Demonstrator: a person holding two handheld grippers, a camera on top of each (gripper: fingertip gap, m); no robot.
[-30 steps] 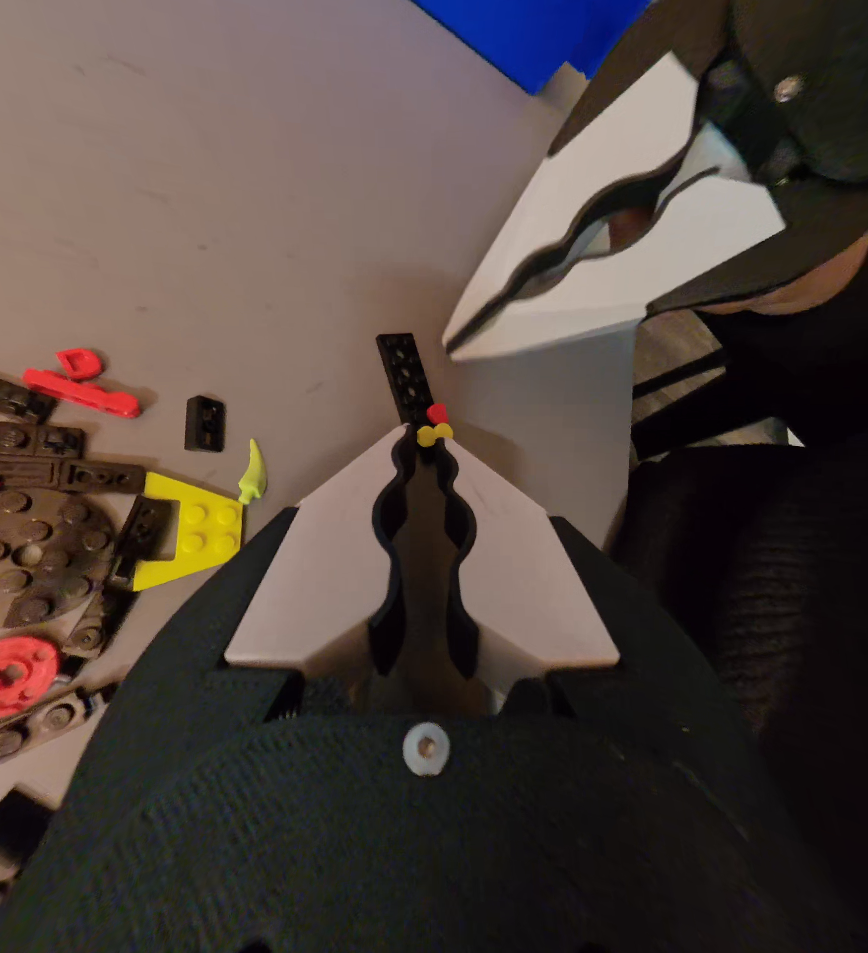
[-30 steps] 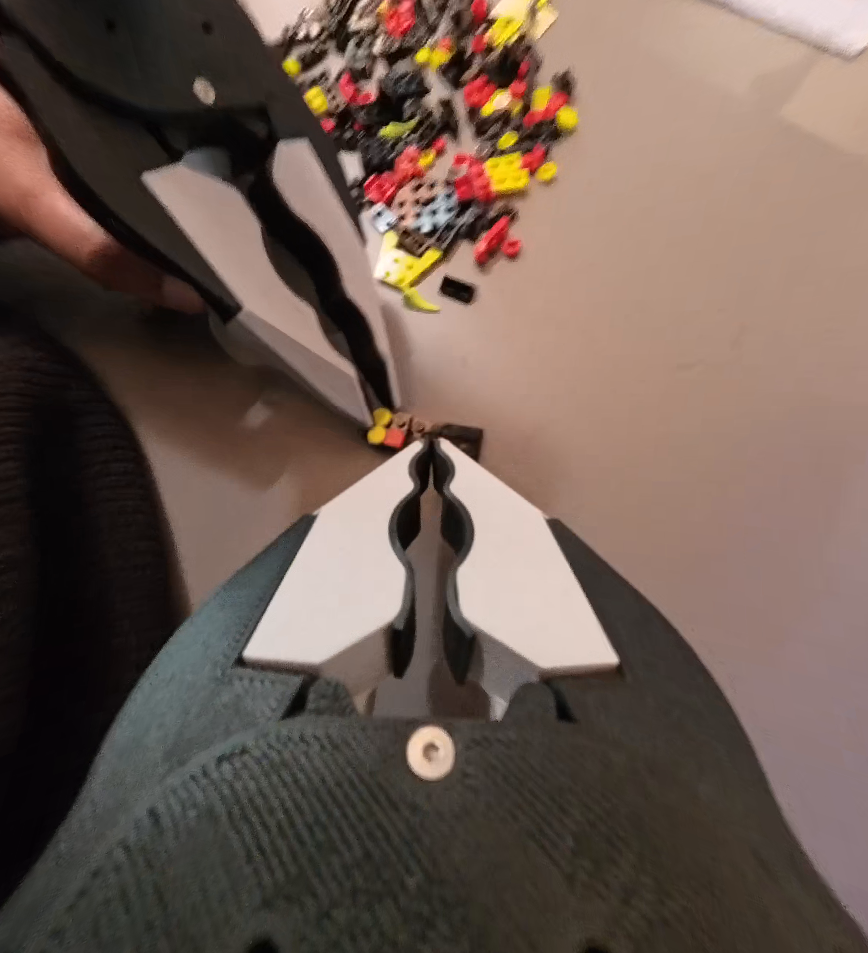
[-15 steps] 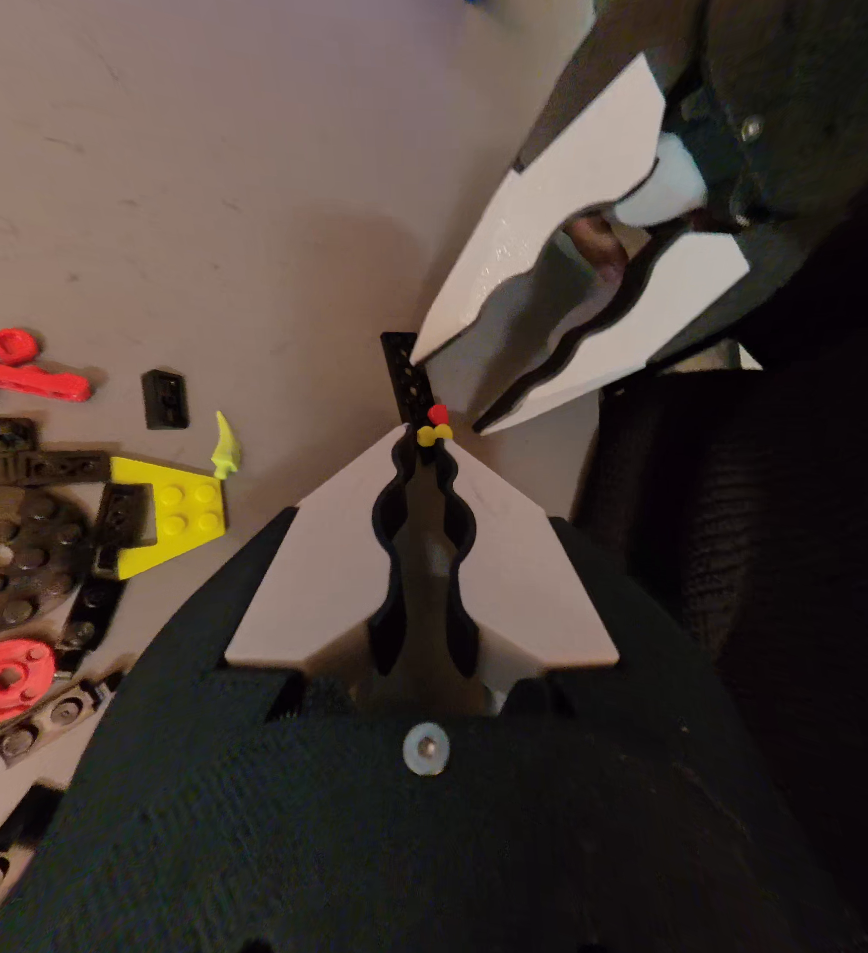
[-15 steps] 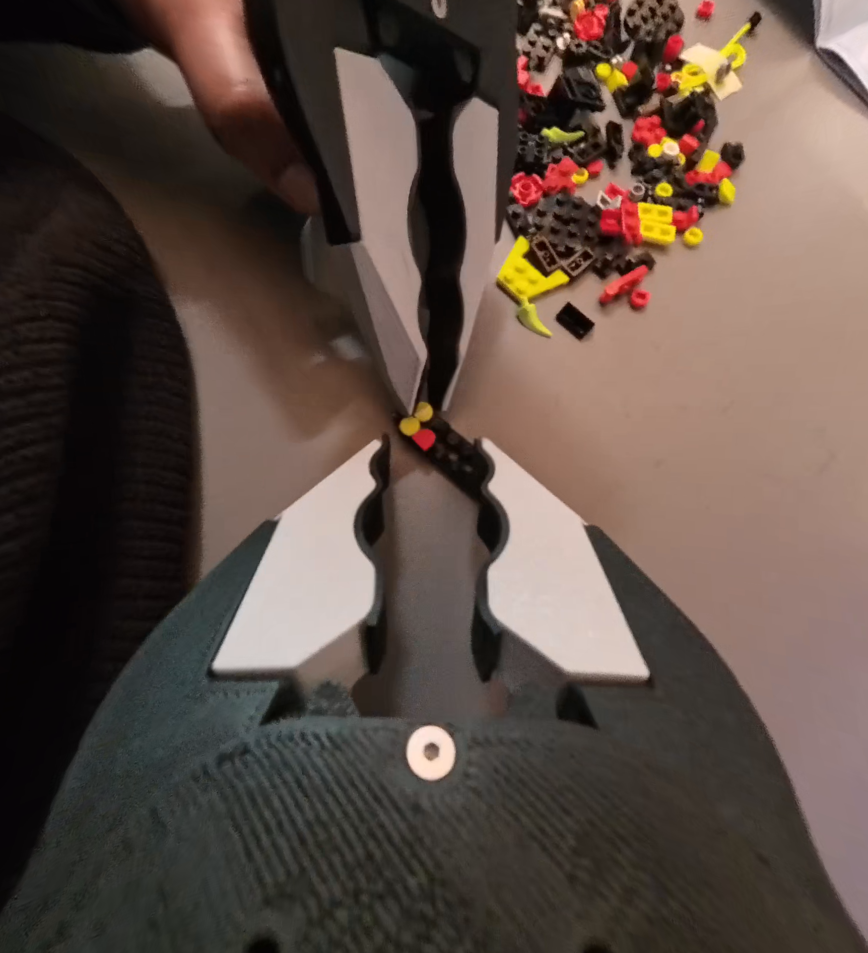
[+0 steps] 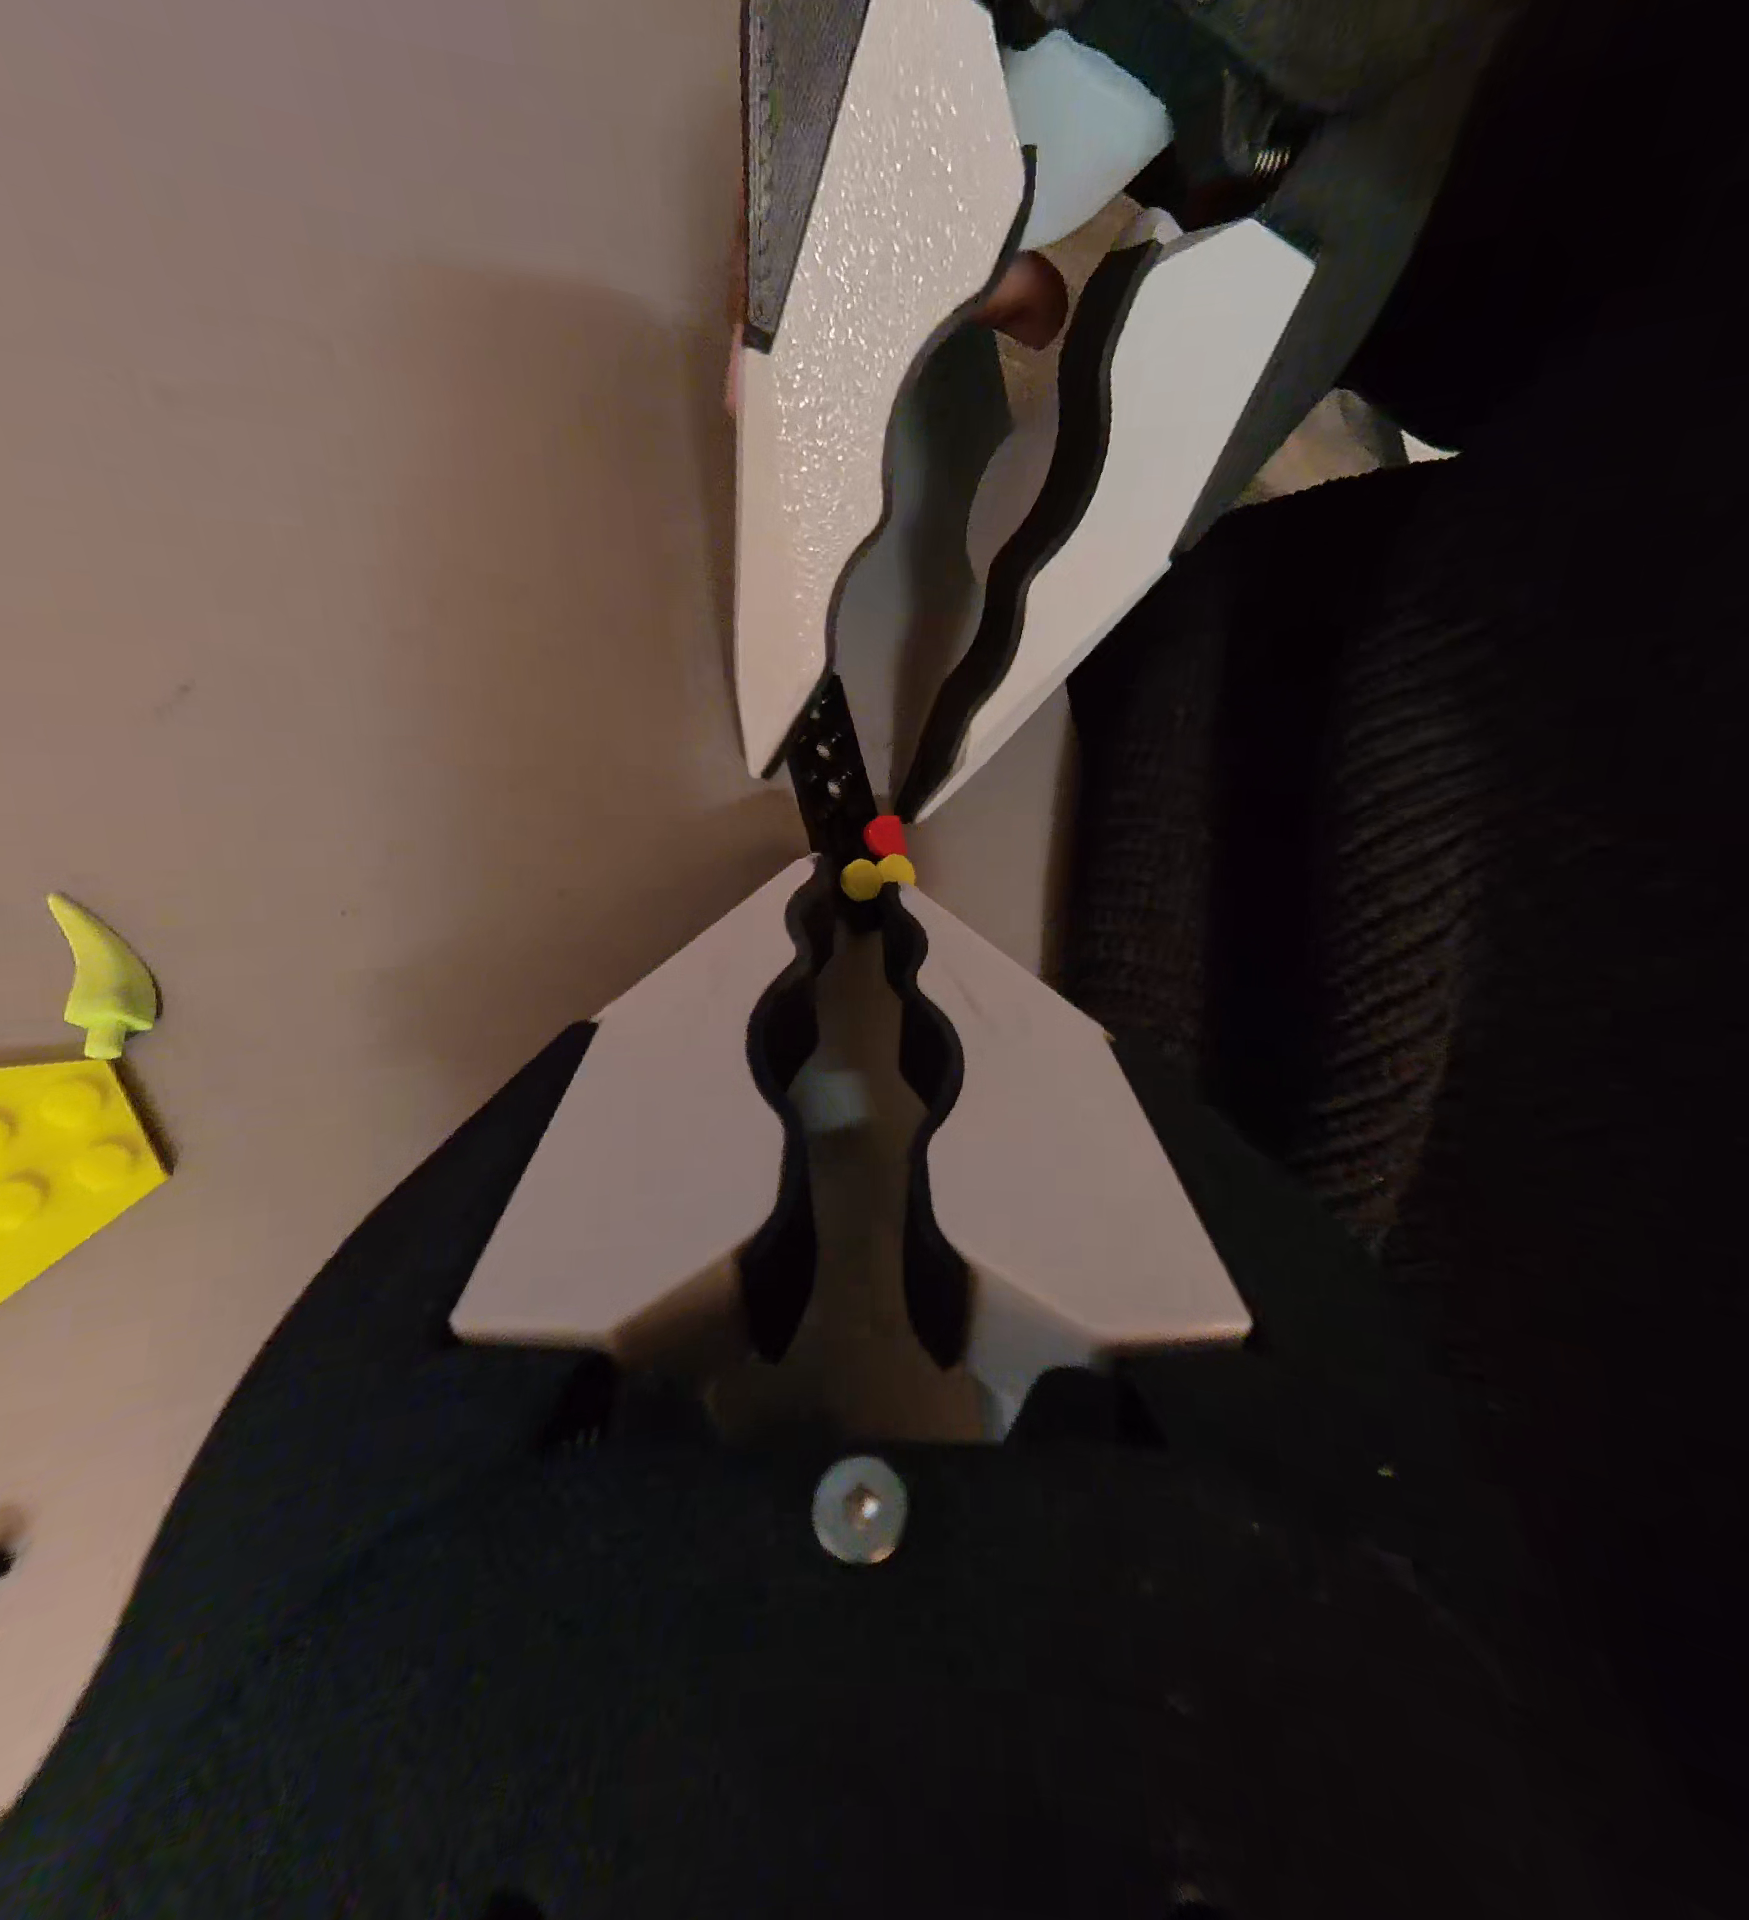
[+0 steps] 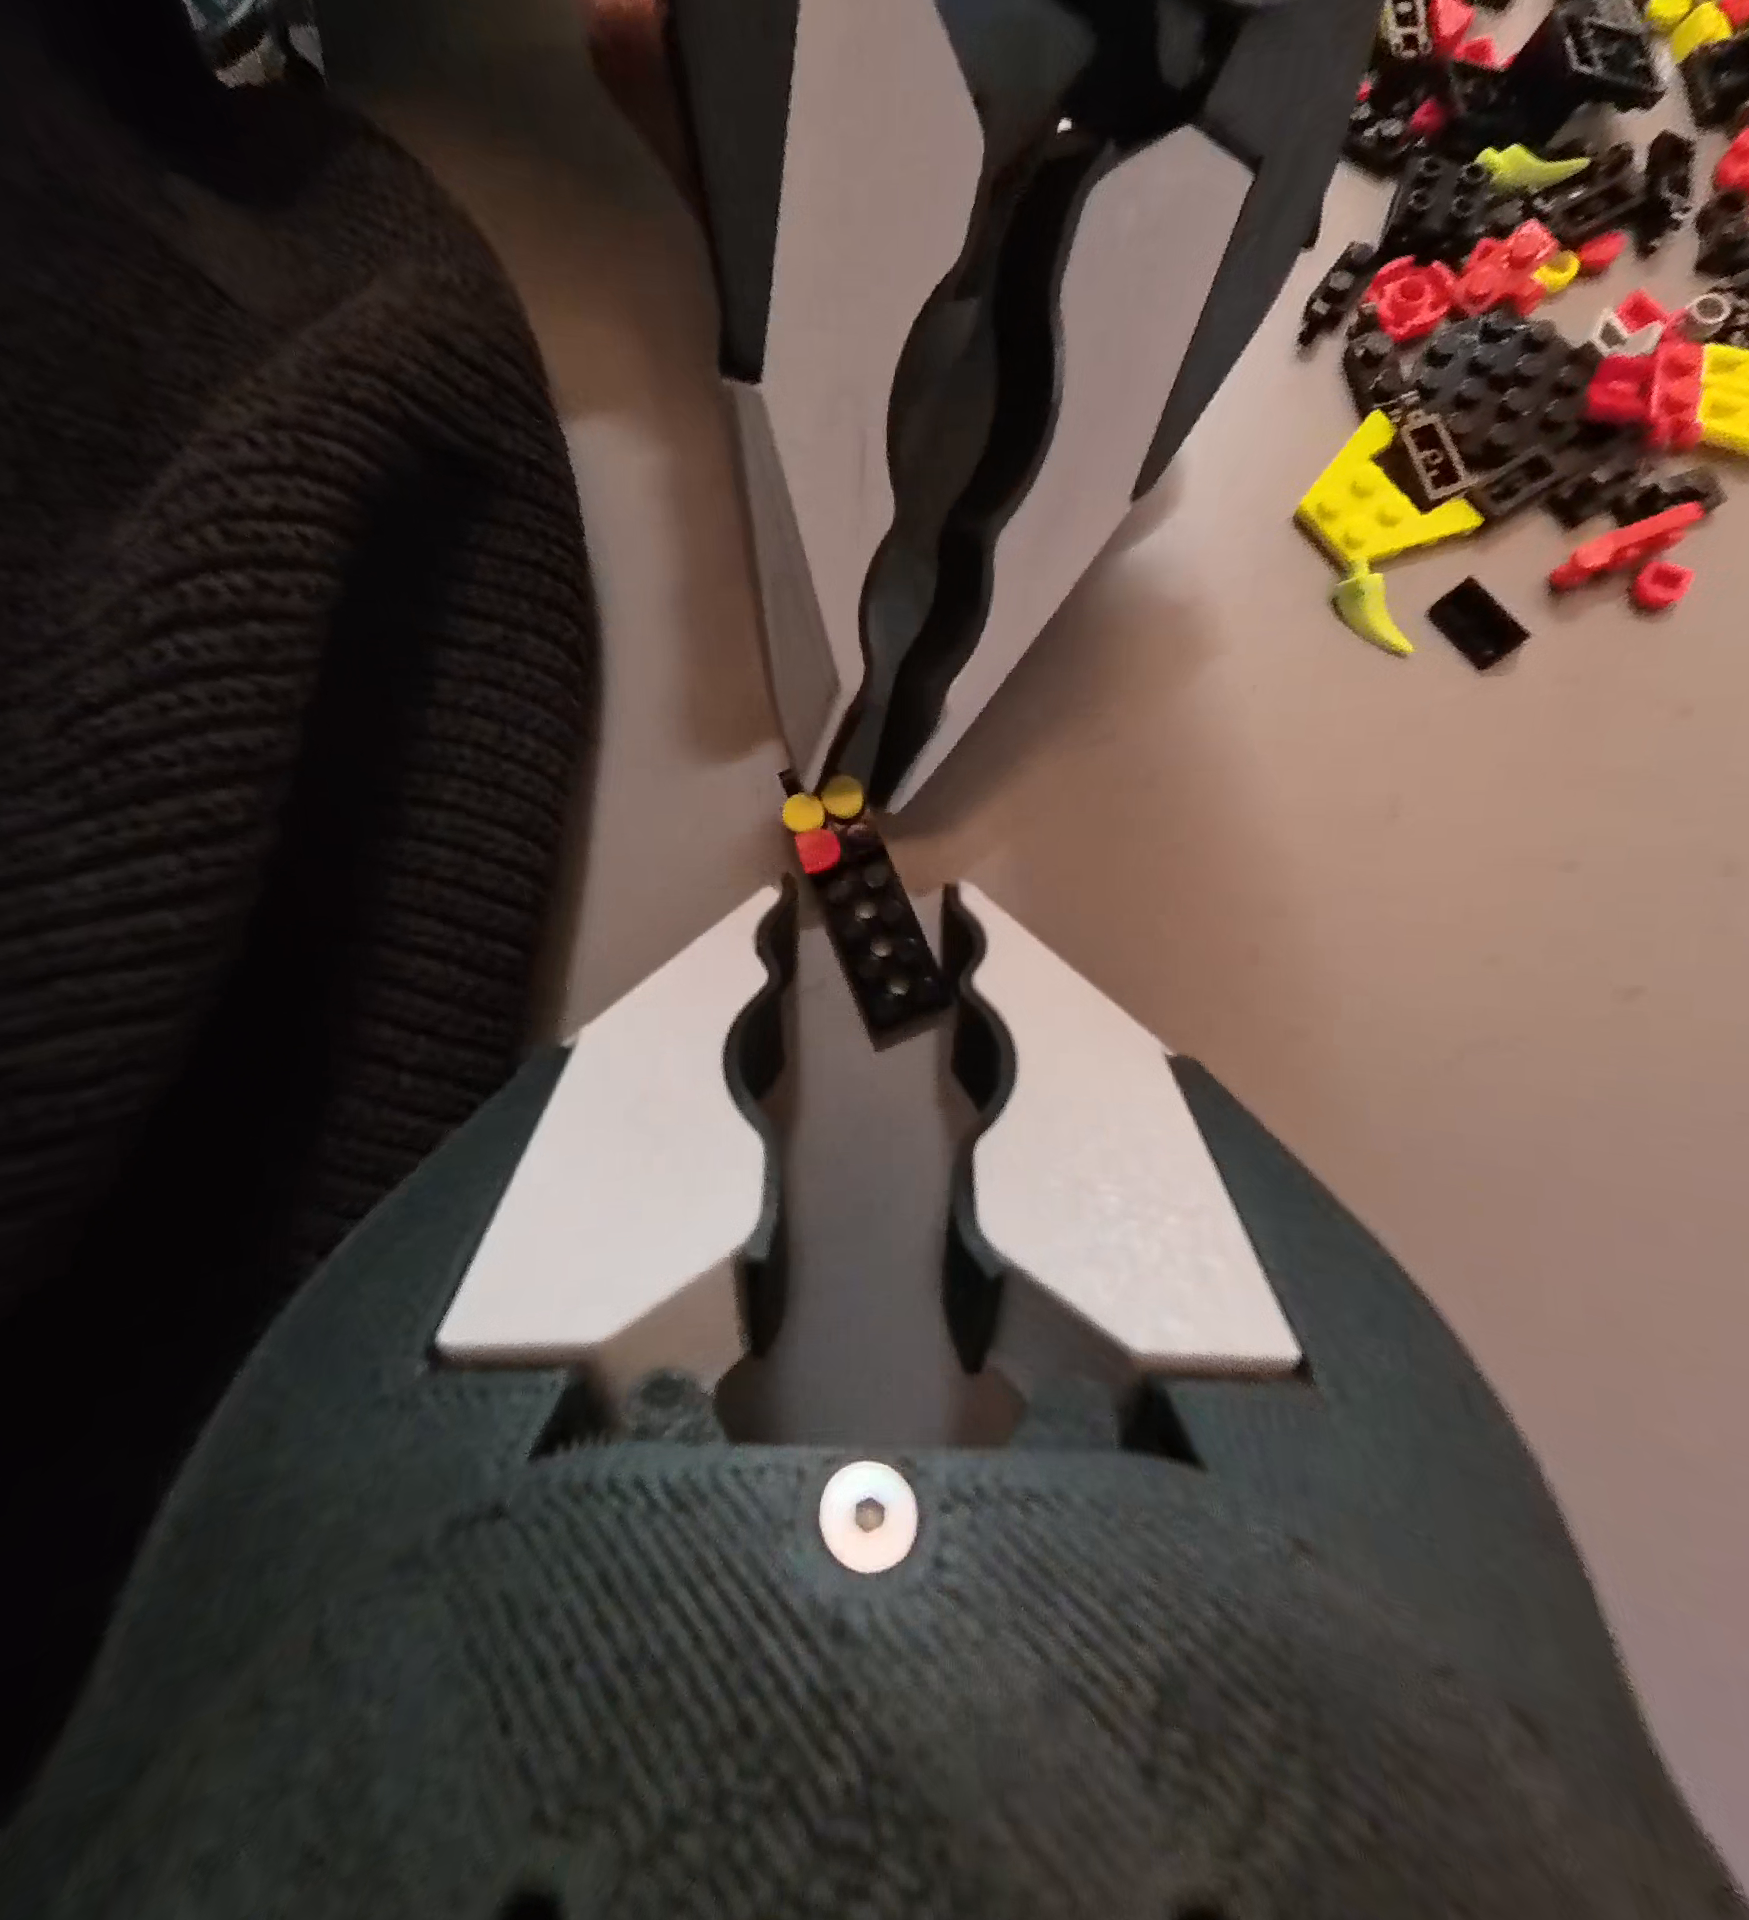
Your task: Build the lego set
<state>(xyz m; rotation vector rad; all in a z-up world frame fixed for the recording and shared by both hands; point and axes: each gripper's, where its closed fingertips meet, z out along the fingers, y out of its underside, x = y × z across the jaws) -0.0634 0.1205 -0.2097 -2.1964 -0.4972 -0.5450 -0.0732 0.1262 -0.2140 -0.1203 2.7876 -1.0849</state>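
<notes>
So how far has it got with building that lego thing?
Barely started. Done: a long black plate carries two yellow studs and a red one at one end. In hand: the left tongs pinch that end, while the right tongs sit open around the other. Left: the big pile of loose pieces on the table.

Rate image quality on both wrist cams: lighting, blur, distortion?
Left wrist view: dim warm light, the black plate in the left gripper sharp, heavy shadow at right, fisheye bending. Right wrist view: equally dim, loose brick pile soft, right gripper open around the plate, its edges slightly smeared.
</notes>
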